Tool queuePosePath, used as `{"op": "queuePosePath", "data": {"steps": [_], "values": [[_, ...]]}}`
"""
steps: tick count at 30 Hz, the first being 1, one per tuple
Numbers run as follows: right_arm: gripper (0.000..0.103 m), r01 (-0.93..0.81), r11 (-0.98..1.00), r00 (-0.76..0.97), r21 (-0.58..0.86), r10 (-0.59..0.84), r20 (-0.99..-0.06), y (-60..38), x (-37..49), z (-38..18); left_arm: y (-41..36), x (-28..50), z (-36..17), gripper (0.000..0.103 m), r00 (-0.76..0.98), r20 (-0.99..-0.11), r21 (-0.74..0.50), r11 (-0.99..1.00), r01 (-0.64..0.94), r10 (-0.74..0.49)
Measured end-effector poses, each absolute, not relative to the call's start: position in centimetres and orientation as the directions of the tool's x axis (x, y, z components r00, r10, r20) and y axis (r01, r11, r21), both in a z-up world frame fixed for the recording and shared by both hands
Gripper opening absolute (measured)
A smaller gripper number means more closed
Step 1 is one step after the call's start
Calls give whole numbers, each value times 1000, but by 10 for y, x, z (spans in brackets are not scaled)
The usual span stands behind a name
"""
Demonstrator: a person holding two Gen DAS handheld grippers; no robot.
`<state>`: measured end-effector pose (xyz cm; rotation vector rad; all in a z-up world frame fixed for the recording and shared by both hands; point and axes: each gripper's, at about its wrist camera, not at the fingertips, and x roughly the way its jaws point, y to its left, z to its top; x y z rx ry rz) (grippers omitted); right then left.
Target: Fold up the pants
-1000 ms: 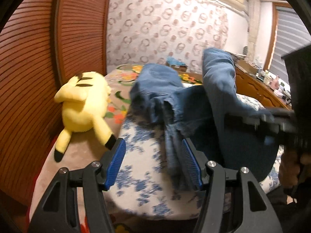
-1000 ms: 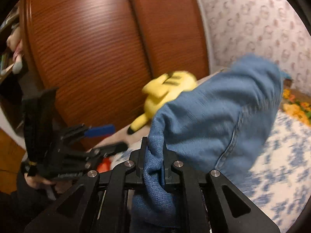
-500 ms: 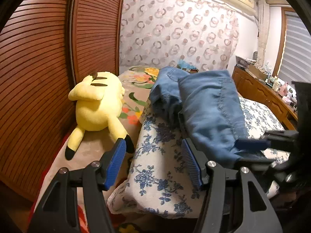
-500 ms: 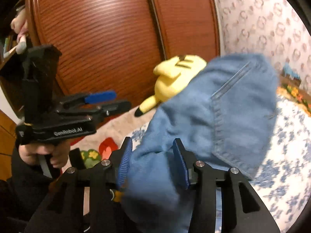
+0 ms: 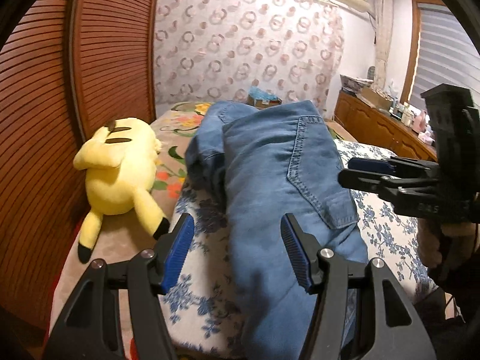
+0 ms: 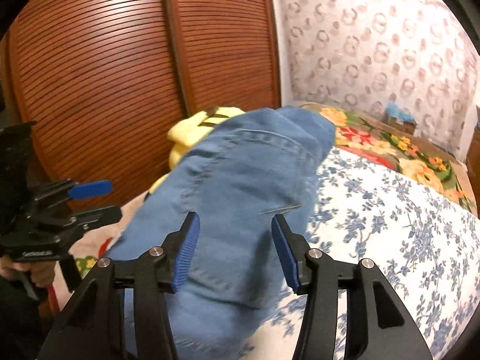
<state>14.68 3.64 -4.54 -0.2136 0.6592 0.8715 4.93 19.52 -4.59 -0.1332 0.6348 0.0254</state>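
Observation:
Blue denim pants (image 5: 270,180) lie folded lengthwise on the bed, back pocket up, and also show in the right wrist view (image 6: 240,186). My left gripper (image 5: 237,246) is open and empty, just above the near end of the pants. My right gripper (image 6: 234,249) is open and empty over the pants' near end; it also shows in the left wrist view (image 5: 369,171) at the right. The left gripper shows in the right wrist view (image 6: 93,201) at the left.
A yellow plush toy (image 5: 120,174) lies left of the pants by the wooden slatted wardrobe (image 5: 60,90). The bed has a blue floral sheet (image 6: 390,225) and a flowered blanket (image 6: 390,147). A wooden dresser (image 5: 381,129) stands at the right.
My right gripper let go of the pants and opened. The raised denim came down flat over the rest of the pants. Both grippers drew back toward the bed's near end.

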Motion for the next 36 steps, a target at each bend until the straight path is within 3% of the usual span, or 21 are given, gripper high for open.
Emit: {"op": "queuePosePath", "data": {"steps": [13, 21, 34, 36], "values": [[69, -735, 670, 461, 106, 608, -646, 36, 215, -61, 201, 114, -58, 59, 760, -648, -116, 992, -40, -45], [78, -735, 648, 375, 201, 635, -675, 38, 244, -85, 207, 137, -71, 59, 730, -681, -136, 989, -51, -56], [80, -754, 536, 142, 379, 697, -703, 50, 244, -116, 200, 153, -83, 59, 702, -707, -163, 986, -46, -84], [74, -743, 523, 112, 416, 711, -694, 49, 247, -118, 200, 153, -83, 59, 701, -708, -166, 985, -50, -84]]}}
